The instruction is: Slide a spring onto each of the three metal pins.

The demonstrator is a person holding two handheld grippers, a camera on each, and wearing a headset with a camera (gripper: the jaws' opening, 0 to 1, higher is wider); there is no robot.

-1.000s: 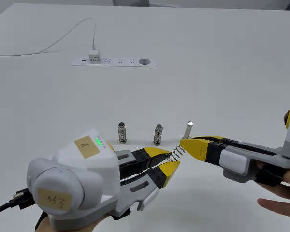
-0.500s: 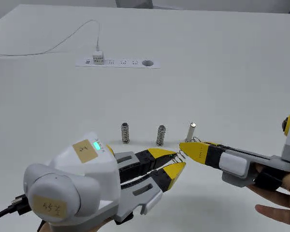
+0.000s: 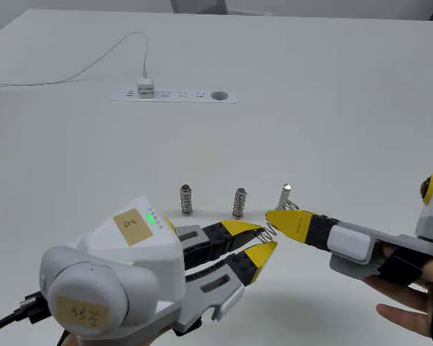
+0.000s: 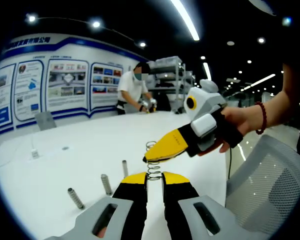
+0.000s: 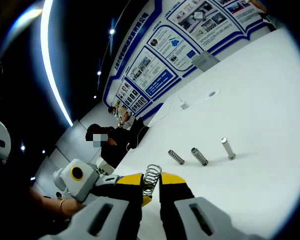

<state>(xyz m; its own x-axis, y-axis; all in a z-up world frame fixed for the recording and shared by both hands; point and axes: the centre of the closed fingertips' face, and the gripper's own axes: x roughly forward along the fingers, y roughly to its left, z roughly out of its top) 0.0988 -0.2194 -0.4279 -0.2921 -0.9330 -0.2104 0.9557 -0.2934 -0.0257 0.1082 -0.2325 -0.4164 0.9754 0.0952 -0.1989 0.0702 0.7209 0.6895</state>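
The bare pin (image 3: 284,194), a short upright cylinder of smooth polished steel, stands on the matte white tabletop (image 3: 346,108) and is the only one of the row without a coil. The nearest pin (image 3: 239,202) to its left and the end pin (image 3: 185,200) beyond that each already wear a grey wire spring. The loose spring (image 3: 270,231), a short open coil of bright, springy steel wire, hangs in the air just in front of the bare pin and slightly to its left. It is caught between the two tools. The left gripper (image 3: 265,238), with hard yellow-tipped black jaws, appears closed to coil width on the spring's lower end. The right gripper (image 3: 274,216), with the same yellow wedge tips, pinches the coil further up. The spring's long axis slants from the left gripper's tips up towards the bare pin, so it is tilted rather than in line with the pin's vertical axis. The right gripper's tips lie nearer to the bare pin, just short of it, so that hand looks better placed to stand the coil upright over the pin's top and lower it on. Thin, bouncy wire of this kind could flick free from a light pinch.
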